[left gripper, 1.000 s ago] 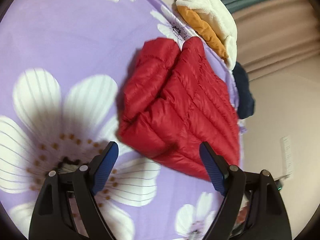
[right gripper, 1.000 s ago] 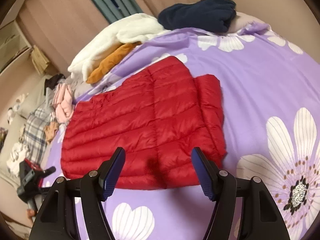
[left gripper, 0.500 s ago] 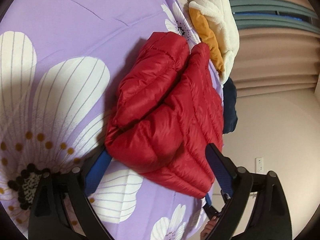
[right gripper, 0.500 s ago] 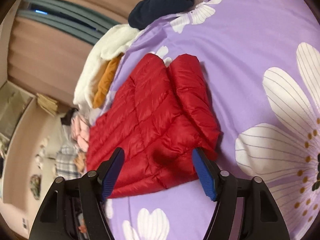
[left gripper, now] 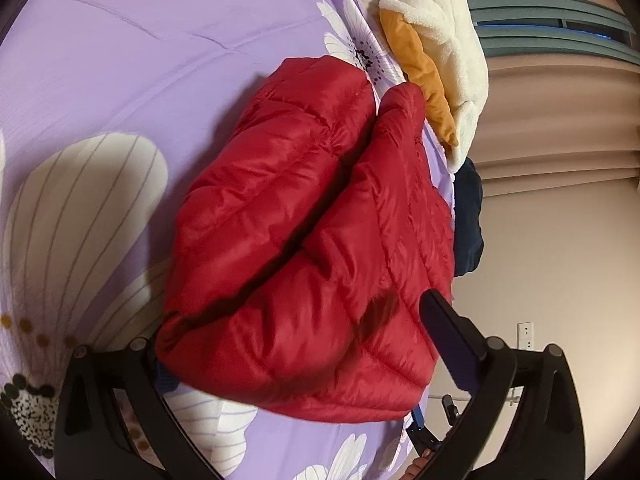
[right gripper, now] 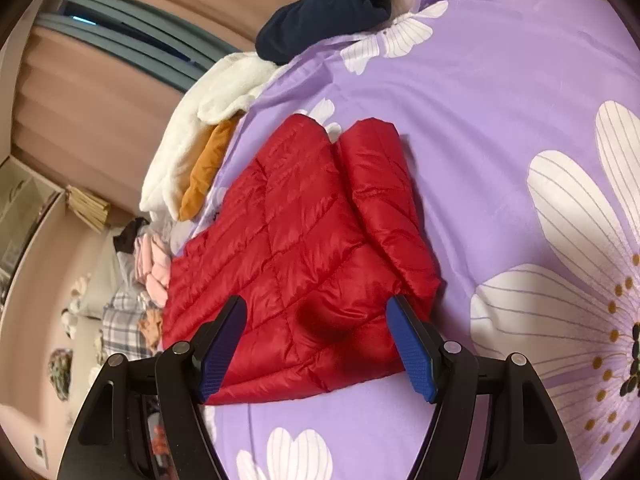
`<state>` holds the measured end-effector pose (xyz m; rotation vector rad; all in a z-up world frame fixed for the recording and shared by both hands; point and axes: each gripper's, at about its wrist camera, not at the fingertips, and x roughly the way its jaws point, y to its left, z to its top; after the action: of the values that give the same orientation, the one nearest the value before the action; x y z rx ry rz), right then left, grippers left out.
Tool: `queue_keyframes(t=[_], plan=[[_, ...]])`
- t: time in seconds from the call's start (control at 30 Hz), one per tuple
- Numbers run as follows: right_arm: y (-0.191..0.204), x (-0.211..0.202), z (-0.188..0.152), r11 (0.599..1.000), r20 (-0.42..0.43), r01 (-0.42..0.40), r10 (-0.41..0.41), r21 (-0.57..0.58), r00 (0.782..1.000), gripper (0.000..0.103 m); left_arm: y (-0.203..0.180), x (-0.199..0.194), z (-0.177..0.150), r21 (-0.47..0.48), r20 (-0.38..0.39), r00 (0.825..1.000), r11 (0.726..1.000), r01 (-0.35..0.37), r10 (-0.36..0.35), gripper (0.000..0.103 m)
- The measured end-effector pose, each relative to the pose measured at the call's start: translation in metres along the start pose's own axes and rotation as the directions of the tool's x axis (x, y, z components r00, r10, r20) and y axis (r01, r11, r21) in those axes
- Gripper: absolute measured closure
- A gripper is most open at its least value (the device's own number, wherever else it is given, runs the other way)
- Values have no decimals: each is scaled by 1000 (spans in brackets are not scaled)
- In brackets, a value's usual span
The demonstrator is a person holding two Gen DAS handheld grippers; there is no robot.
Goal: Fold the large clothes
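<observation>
a: the biggest thing in view is the purple bedspread [right gripper: 500, 92] with large white flowers printed on it; it fills most of both wrist views.

b: and on it lies the red quilted jacket [right gripper: 304, 256], folded into a thick bundle. in the right wrist view one folded part lies along its right side, with a crease between that part and the main body.

a: where is it relative to the grippers?

b: its near edge lies between the fingers of the right gripper [right gripper: 320, 344], whose jaws are spread, with the blue pads clear of the fabric. in the left wrist view the jacket [left gripper: 312, 248] bulges up close to the camera, its near end between the fingers of the left gripper [left gripper: 300, 364].

a: and the left gripper's jaws?

b: they are opening, very wide. the left finger is mostly hidden behind the red bundle, so contact there cannot be told; the right finger [left gripper: 452, 336] stands at the jacket's right edge.

a: what else lies on the bed?

b: at the far left edge in the right wrist view there is a cream fleece garment [right gripper: 200, 140] with an orange garment [right gripper: 208, 168] tucked under it, just beside the jacket's far end. beyond them, at the far edge, sits a dark navy garment [right gripper: 332, 8].

a: and off the bed?

b: pinkish curtains [right gripper: 120, 92] at the far left, and a heap of pink and plaid clothes [right gripper: 136, 288] lower left.
</observation>
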<state>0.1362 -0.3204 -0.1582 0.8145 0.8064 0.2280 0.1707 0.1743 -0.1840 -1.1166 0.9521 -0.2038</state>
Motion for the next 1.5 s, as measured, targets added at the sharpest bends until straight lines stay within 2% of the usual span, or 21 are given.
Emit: queue_keyframes(t=[0.13, 0.27, 0.47, 0.67, 0.93, 1.1, 1.2, 1.5], plan=[[16, -11, 3, 992, 85, 91, -84, -85, 993, 31, -2, 5, 2, 5, 5, 1000, 1000, -21, 21, 1], [41, -9, 2, 967, 116, 133, -110, -216, 987, 31, -11, 13, 2, 60, 9, 996, 994, -93, 92, 1], [74, 15, -6, 937, 67, 100, -82, -335, 994, 31, -21, 20, -4, 149, 33, 983, 972, -183, 180, 2], [103, 32, -11, 909, 46, 60, -44, -413, 998, 31, -23, 22, -5, 205, 47, 976, 954, -219, 213, 5], [132, 54, -17, 867, 27, 42, -33, -497, 999, 31, -28, 21, -7, 244, 73, 967, 936, -254, 244, 12], [155, 70, -24, 827, 18, 45, -42, -561, 999, 42, -35, 20, -8, 273, 93, 961, 921, -277, 261, 18], [165, 80, -24, 808, 14, 55, -58, -587, 998, 45, -39, 19, -10, 292, 106, 958, 912, -288, 268, 22], [175, 95, -21, 796, 6, 72, -85, -601, 996, 50, -43, 18, -13, 331, 131, 948, 889, -317, 290, 27]])
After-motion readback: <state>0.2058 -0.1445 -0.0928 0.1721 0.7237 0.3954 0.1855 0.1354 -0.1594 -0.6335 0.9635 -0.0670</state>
